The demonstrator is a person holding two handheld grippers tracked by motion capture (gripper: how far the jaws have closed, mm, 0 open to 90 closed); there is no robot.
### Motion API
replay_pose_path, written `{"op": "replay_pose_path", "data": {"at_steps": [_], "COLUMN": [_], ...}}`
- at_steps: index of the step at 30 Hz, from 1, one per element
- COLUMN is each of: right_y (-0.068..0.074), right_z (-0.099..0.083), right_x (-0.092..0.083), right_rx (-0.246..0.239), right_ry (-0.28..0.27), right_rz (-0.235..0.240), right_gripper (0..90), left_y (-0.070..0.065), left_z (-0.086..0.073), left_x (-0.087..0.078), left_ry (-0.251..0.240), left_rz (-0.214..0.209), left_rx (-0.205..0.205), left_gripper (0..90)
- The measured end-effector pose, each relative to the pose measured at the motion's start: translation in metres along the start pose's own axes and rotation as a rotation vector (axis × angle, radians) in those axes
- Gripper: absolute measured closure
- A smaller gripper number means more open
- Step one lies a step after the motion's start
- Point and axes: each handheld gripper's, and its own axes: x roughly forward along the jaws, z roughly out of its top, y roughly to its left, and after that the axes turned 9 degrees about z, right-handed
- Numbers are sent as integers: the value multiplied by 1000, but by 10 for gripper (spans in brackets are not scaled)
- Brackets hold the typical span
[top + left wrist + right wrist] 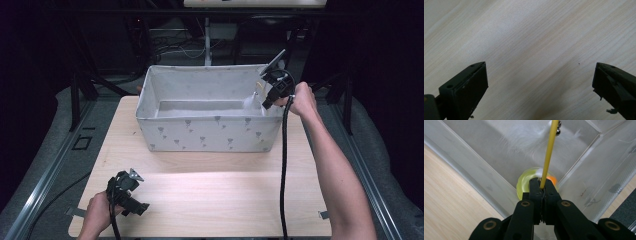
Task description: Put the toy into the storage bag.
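A fabric bin point(207, 132) stands at the table's point(210, 200) far side, centred. The right gripper point(266, 102) hangs over the bin's right end; the left gripper point(131, 192) sits at the table's near-left corner.

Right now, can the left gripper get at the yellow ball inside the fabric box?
Probably not directly. The left gripper sits open over the near table edge, and the box's tall front wall stands between it and the yellow ball. It would have to rise over the rim, where the right gripper holds a yellow stick.
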Motion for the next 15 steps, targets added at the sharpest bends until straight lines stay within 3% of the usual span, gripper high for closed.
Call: {"op": "replay_pose_path", "data": {"at_steps": [6, 15], "right_y": [-6, -11], "right_z": [-3, -3], "right_x": [9, 21], "right_rx": [26, 49], "right_ry": [41, 59], "right_rz": [11, 25], "right_gripper": [883, 880], "left_y": [0, -1], "left_z": [0, 0], "left_x": [1, 0], "left_ry": [1, 0], "left_rz": [-2, -1], "left_rx": [0, 2], "left_gripper": [1, 1]}}
